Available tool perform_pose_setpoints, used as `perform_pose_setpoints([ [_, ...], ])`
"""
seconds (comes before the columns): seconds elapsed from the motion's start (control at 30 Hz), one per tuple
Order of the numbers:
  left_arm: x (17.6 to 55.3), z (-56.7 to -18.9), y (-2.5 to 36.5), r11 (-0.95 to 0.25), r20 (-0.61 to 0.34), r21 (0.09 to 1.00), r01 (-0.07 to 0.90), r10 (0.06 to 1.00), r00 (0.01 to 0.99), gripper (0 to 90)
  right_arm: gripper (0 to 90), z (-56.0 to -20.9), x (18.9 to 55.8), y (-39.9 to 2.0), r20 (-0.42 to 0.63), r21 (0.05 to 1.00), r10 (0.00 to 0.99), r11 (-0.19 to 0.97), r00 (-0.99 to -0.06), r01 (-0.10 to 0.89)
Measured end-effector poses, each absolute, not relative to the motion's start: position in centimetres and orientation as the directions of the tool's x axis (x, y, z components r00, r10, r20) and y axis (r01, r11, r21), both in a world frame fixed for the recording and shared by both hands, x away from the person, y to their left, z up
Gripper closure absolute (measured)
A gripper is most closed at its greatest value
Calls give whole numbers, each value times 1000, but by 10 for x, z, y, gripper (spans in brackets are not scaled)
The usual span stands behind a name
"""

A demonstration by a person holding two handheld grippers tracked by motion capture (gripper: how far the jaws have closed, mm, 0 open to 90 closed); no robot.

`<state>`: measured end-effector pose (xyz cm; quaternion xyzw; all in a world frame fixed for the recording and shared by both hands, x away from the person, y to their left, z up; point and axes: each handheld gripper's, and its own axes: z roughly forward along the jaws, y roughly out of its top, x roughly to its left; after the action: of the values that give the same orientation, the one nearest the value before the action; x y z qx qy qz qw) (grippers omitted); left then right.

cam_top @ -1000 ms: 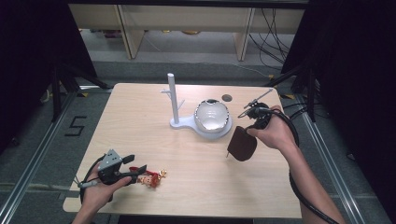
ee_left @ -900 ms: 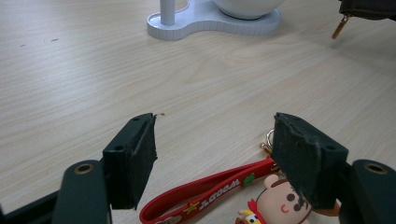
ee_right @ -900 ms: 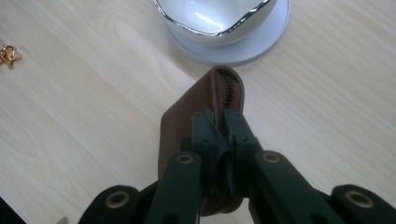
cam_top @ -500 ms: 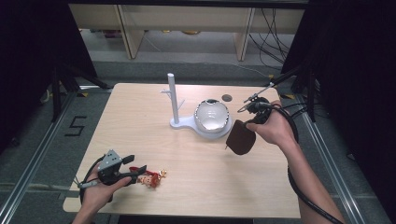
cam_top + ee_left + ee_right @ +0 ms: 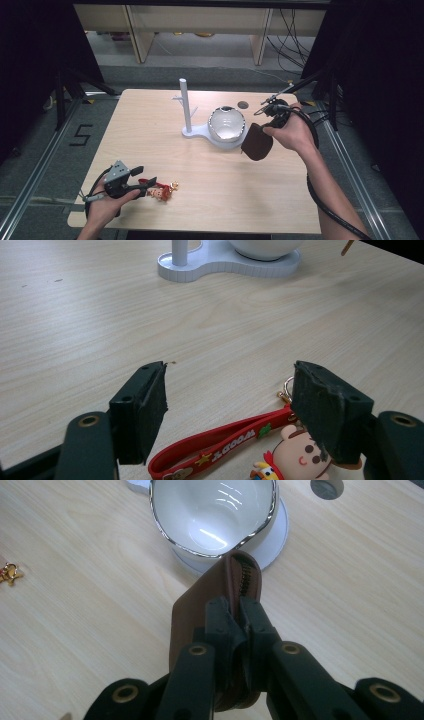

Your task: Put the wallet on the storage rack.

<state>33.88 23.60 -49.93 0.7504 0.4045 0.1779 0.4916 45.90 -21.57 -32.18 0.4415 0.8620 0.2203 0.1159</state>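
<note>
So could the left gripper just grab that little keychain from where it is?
Probably yes. The left gripper is open, and the keychain lies flat on the table partly between its jaws, with nothing blocking it.

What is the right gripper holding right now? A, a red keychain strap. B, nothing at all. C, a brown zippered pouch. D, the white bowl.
C: the right gripper has its jaws clamped on the brown zippered pouch, just short of the white bowl.
</note>
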Motion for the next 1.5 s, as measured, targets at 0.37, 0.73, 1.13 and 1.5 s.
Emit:
perform_pose_setpoints([
  [0.37,339,-500,236,-192,-130,881,432,780,612,298,846,-313,464,-212,-12,503,812,509,-583,699],
  [0.73,339,-501,236,-194,-129,881,432,779,613,297,846,-304,469,-207,-11,523,814,500,-581,691],
  [1.13,338,-501,237,-191,-132,880,434,781,611,297,846,-293,476,-202,-22,540,815,497,-579,679],
  [1.5,338,-501,238,-192,-130,881,433,781,610,297,846,-287,485,-196,-35,547,811,505,-584,668],
])
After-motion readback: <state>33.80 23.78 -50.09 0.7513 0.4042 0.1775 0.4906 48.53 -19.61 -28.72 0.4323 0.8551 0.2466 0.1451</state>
